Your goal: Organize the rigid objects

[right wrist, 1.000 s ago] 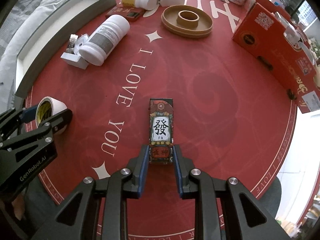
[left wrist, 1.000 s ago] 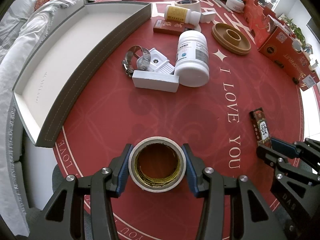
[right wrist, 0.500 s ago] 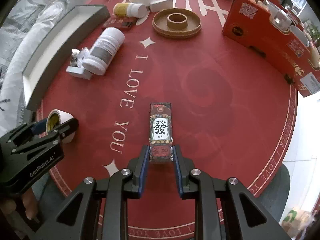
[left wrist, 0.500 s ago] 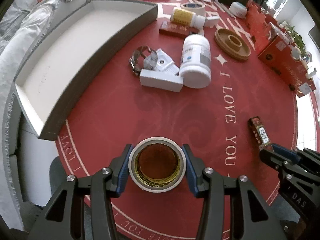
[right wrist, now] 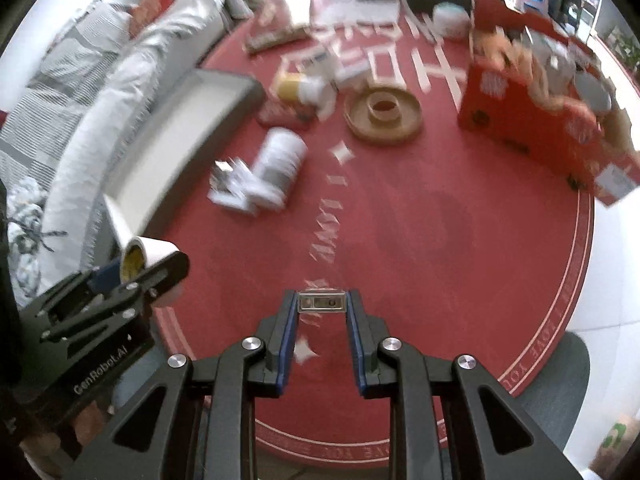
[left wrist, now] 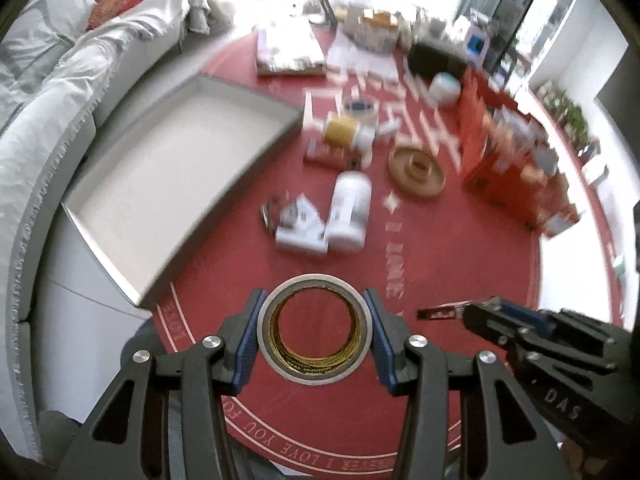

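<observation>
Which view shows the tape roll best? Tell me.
Left wrist: the tape roll faces the lens, open core visible, clamped in the left gripper. The right wrist view shows it only sideways, small, partly hidden by that gripper.

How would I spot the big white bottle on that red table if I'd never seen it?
Start at the long grey tray with the white floor on the round red table. Just right of it, mid-table, the white bottle lies on its side against some small white boxes. It is larger than the yellow-labelled bottle beyond it.
</observation>
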Tool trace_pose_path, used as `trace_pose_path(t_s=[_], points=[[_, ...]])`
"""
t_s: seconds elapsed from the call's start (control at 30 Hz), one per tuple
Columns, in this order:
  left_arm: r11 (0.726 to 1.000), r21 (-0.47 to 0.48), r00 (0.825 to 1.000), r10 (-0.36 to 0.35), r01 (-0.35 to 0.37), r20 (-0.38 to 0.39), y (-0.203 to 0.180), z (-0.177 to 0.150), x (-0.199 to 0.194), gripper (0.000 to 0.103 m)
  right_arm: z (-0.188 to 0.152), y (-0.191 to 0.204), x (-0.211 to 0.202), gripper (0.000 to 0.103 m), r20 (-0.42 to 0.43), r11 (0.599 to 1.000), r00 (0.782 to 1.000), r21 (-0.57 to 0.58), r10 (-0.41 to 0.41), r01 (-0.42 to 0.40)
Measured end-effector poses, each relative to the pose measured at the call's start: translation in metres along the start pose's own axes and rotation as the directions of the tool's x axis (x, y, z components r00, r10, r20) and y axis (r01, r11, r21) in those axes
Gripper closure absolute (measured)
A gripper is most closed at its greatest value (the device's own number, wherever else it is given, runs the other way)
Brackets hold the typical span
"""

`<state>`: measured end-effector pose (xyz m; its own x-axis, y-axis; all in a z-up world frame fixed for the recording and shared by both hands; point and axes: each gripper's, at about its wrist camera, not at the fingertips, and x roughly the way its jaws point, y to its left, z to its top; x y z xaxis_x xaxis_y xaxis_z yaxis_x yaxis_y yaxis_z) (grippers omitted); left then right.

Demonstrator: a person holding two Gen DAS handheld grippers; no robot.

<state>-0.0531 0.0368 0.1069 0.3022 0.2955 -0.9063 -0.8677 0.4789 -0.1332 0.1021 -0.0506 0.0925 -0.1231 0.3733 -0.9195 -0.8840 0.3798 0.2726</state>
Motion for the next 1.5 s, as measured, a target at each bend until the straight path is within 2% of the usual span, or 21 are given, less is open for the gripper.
trace_pose_path(t_s=[0.13,0.33,0.57,0.73,0.77,0.9,1.0,1.2,1.5], points=[[1.0,-0.03,0.996,0.003,-0.001,0.089,0.006,0.021,-0.04,0.051,0.021,0.019,-0.024,0.078,0.051,0.998,0.998,-0.053,0.043,-0.04],[0.996,-0.089,0.978,0.023,-0.005,0.206,0.029,0.064,-0.095,0.051,0.06,0.078,-0.062,0.078,0.147,0.988,0.985,-0.137,0.094,-0.074],[0.979,-0.198,0.937,0.105,-0.04,0.332,0.077,0.106,-0.161,0.051,0.113,0.123,-0.109,0.078,0.23,0.966,0.955,-0.219,0.19,-0.14],[0.964,-0.25,0.905,0.188,-0.095,0.382,0.104,0.127,-0.182,0.051,0.145,0.153,-0.122,0.078,0.26,0.946,0.937,-0.284,0.232,-0.156],[0.961,-0.258,0.903,0.199,-0.103,0.381,0.109,0.128,-0.182,0.051,0.15,0.159,-0.122,0.078,0.261,0.945,0.936,-0.285,0.237,-0.16],[0.953,-0.284,0.914,0.208,-0.109,0.349,0.124,0.131,-0.164,0.051,0.161,0.175,-0.11,0.078,0.248,0.945,0.938,-0.281,0.241,-0.169],[0.95,-0.28,0.922,0.225,-0.136,0.314,0.127,0.131,-0.142,0.051,0.165,0.18,-0.085,0.078,0.215,0.951,0.951,-0.264,0.221,-0.161],[0.945,-0.283,0.948,0.228,-0.161,0.223,0.134,0.122,-0.093,0.051,0.169,0.171,-0.044,0.078,0.147,0.968,0.972,-0.199,0.182,-0.151],[0.939,-0.301,0.966,0.216,-0.165,0.144,0.143,0.122,-0.052,0.051,0.181,0.148,-0.005,0.078,0.076,0.981,0.985,-0.129,0.153,-0.142]])
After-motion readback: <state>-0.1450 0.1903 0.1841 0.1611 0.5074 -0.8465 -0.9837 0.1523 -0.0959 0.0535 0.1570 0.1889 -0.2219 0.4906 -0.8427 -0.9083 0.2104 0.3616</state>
